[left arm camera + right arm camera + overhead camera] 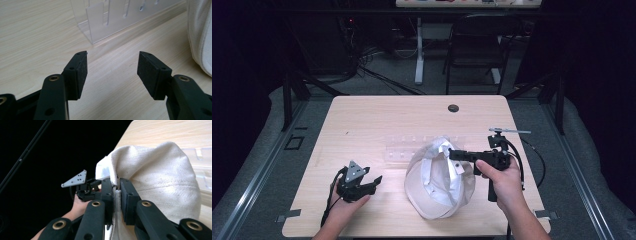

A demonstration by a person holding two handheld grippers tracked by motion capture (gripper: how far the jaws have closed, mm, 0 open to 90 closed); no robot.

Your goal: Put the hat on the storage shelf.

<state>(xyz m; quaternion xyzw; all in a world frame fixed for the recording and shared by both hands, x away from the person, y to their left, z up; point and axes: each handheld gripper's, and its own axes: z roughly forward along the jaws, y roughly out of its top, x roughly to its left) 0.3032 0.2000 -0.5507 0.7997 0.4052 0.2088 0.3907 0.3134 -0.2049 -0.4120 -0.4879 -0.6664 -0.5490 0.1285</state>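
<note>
A: Which step are we in?

B: We judge it is the lifting of the white cap [439, 177]. Our right hand-held gripper [455, 153] is clamped on its rim, and the cap stands half raised on the worktop [362, 120], just before the clear rack [110, 20].

A: And the left hand-held gripper [371, 182]?

B: Its jaws stand apart, holding nothing, resting left of the cap. Next we probably need it to take the opposite rim, carefully.
</note>
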